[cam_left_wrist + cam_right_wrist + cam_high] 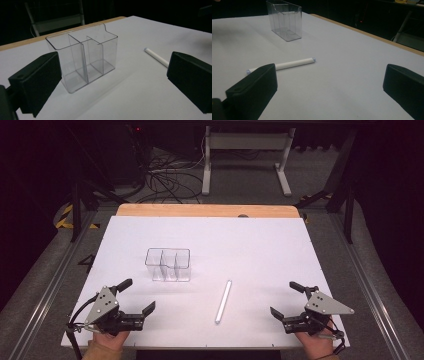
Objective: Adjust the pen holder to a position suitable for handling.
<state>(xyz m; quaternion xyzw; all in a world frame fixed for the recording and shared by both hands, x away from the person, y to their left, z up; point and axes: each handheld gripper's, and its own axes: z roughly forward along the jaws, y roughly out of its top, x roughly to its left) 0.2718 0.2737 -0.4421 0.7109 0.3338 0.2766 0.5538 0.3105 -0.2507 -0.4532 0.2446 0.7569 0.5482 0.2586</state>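
Both jaws wide, nothing held: left gripper (136,296) hovers at the table's (260,245) near-left corner, right gripper (285,299) at the near-right. White tube (223,301) lies between them by the near edge; clear organizer (168,265) stands mid-table, left.

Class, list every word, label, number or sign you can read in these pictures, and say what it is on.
None: no readable text anywhere.
The clear box carries no label.
The white stick is unmarked.
The white table bears no print.
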